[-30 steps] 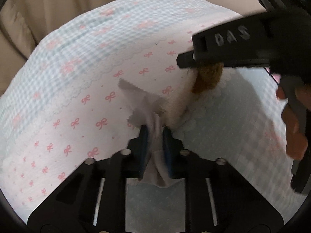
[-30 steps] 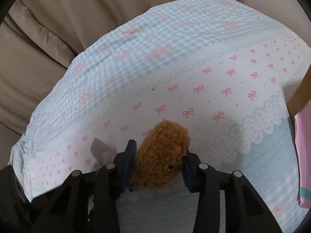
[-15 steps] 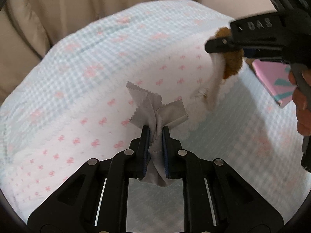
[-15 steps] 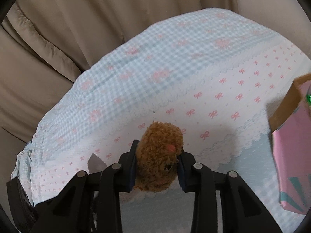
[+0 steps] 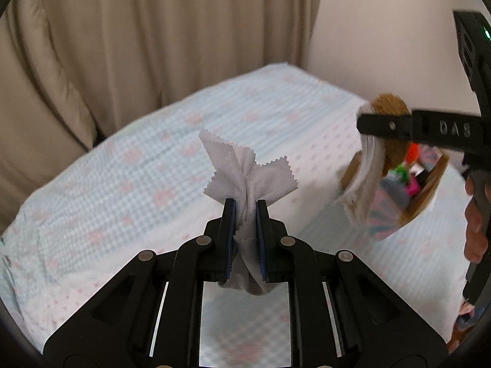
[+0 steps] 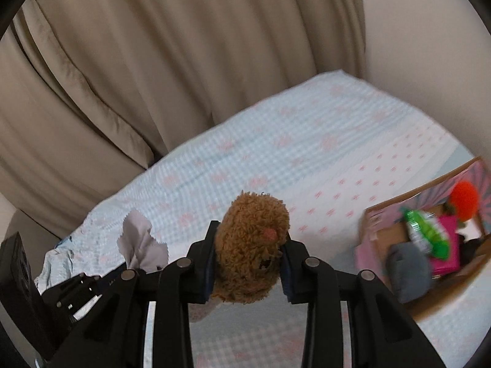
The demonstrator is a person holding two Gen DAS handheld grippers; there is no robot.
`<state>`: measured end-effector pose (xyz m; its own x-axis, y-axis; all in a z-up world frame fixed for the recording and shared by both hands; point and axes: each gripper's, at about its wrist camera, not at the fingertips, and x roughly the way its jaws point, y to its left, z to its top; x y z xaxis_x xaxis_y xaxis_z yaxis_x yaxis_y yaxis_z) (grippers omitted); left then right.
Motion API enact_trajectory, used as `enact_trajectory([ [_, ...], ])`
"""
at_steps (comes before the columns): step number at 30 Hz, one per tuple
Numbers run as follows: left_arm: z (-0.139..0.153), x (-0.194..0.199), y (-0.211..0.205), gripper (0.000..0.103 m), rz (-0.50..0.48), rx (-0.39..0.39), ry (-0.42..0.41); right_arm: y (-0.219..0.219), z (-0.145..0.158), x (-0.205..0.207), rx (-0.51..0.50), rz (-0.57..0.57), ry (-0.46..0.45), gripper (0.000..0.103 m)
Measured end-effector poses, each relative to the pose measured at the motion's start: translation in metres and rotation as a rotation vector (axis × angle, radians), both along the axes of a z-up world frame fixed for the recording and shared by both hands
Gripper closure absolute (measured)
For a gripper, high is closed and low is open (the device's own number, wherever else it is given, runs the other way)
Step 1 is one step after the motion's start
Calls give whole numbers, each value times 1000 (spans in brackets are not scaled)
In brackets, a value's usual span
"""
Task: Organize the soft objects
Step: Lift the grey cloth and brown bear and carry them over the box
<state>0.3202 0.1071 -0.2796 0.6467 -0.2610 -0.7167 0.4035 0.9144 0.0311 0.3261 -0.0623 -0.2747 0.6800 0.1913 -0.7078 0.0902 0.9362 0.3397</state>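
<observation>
Plush toy (image 6: 251,242), brown and curly-furred, sits pinched between the fingers of the right gripper (image 6: 250,263), held in the air above the bed (image 6: 276,141). Its body bulges out past the pads, which suggests soft, springy stuffing: light, hard to damage, and likely to hold best when gripped across the thick middle, as it is now. A white part hangs below it in the left view, loose and free to swing.

Grey cloth (image 5: 245,174) is bunched between the pressed-together fingers of the left gripper (image 5: 245,214), its pinked corners fanning out above. It looks thin and limp, nearly weightless; gathering it at the centre keeps the edges from trailing.

An open cardboard box (image 6: 423,239) with colourful items lies on the bed to the right, probably the destination.
</observation>
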Motion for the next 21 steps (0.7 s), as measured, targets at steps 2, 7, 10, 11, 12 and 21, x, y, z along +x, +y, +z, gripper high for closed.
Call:
enact_trajectory([
  [2, 16, -3, -12, 92, -6, -8, -6, -14, 17, -11, -2, -13, -14, 72],
  [7, 59, -14, -50, 92, -7, -29, -21, -55, 56, -38, -22, -40, -32, 72],
  [10, 77, -20, -78, 92, 3, -34, -14, -87, 71, -52, -49, -39, -34, 72],
  [11, 82, -23, -89, 92, 9, -35, -8, -97, 75, -54, -53, -36, -35, 72],
  [12, 85, -26, -100, 92, 16, -35, -2, -108, 78, -57, -57, -33, -36, 72],
  [21, 75, -28, -216, 92, 26, -40, 72, -217, 78, -66, -88, 3, 14, 72],
])
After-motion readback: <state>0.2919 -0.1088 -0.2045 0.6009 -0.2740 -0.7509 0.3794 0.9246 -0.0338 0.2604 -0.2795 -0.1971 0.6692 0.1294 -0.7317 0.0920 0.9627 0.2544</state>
